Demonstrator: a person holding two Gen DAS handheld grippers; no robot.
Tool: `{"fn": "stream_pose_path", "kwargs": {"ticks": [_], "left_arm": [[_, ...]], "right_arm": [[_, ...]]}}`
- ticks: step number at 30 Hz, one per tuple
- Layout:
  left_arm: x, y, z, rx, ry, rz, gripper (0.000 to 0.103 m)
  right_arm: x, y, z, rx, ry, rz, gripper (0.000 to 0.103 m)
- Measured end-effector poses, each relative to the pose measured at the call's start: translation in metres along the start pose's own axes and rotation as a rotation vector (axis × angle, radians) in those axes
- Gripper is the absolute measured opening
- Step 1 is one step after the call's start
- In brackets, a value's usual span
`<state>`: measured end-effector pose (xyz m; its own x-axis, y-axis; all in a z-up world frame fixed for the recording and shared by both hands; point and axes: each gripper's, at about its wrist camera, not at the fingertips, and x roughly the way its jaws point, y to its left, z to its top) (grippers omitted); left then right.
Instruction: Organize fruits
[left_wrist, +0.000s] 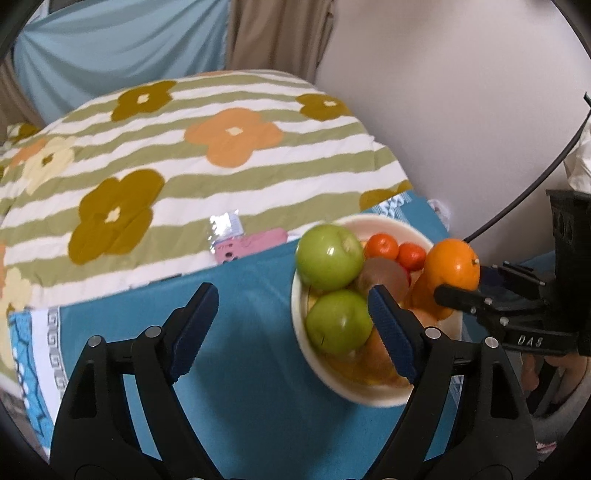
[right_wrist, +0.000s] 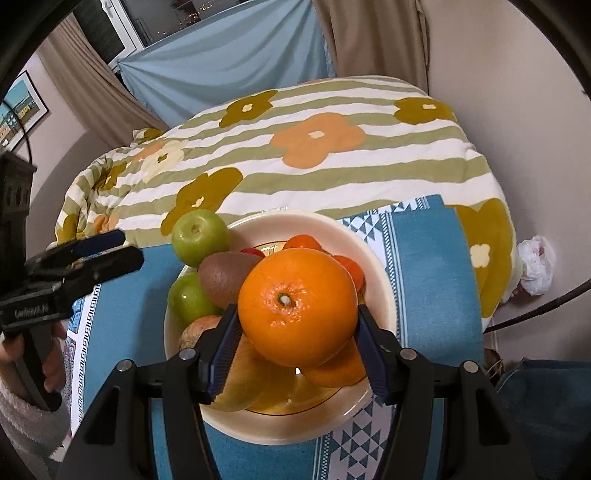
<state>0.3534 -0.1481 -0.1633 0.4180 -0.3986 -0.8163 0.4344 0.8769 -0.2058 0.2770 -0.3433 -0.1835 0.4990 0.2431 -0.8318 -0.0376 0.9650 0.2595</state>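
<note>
Right gripper (right_wrist: 297, 345) grips orange (right_wrist: 298, 306) over teal cloth (right_wrist: 436, 258).

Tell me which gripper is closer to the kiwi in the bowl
Right. The right gripper holds the big orange just above the bowl, right beside the kiwi. The left gripper stands open over the blue cloth, beyond the green apples.

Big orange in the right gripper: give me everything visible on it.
The large round glossy orange has dimpled peel and a pale stem scar facing the right wrist camera. The right gripper is clamped on it, its blue ribbed pads pressing on both sides. It sits over the cream bowl, above the other fruit; whether its underside touches the orange fruit below cannot be told. In the left wrist view it shows at the bowl's right side.
</note>
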Motion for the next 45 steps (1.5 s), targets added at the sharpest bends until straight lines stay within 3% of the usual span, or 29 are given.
{"fn": "stream_pose_path", "kwargs": {"ticks": [7, 8, 10, 11, 17, 26, 35, 43, 45], "left_arm": [[-0.008, 0.001, -0.023, -0.044, 0.012, 0.035, 0.089], [-0.010, 0.001, -0.026, -0.048, 0.010, 0.043, 0.089], [-0.014, 0.001, -0.031, -0.061, 0.004, 0.056, 0.089], [-0.016, 0.001, -0.033, -0.069, 0.002, 0.060, 0.089], [-0.031, 0.003, -0.047, -0.115, -0.017, 0.079, 0.089], [-0.068, 0.001, -0.056, -0.099, -0.054, 0.112, 0.089], [-0.153, -0.005, -0.078, -0.091, -0.155, 0.212, 0.089], [-0.236, -0.014, -0.122, -0.107, -0.275, 0.307, 0.090], [-0.253, -0.017, -0.135, -0.110, -0.305, 0.332, 0.101]], "right_arm": [[0.001, 0.007, -0.004, -0.083, 0.004, 0.013, 0.060], [-0.002, 0.007, -0.004, -0.088, -0.013, 0.028, 0.064], [-0.008, 0.008, -0.004, -0.096, -0.041, 0.046, 0.091], [-0.009, 0.008, -0.004, -0.100, -0.047, 0.050, 0.094], [-0.010, 0.010, -0.005, -0.127, -0.046, 0.041, 0.094], [-0.036, 0.022, -0.008, -0.123, -0.089, 0.028, 0.094], [-0.104, 0.064, -0.023, -0.134, -0.192, -0.015, 0.094], [-0.161, 0.107, -0.057, -0.130, -0.272, -0.071, 0.094], [-0.170, 0.114, -0.067, -0.129, -0.279, -0.081, 0.094]]}}
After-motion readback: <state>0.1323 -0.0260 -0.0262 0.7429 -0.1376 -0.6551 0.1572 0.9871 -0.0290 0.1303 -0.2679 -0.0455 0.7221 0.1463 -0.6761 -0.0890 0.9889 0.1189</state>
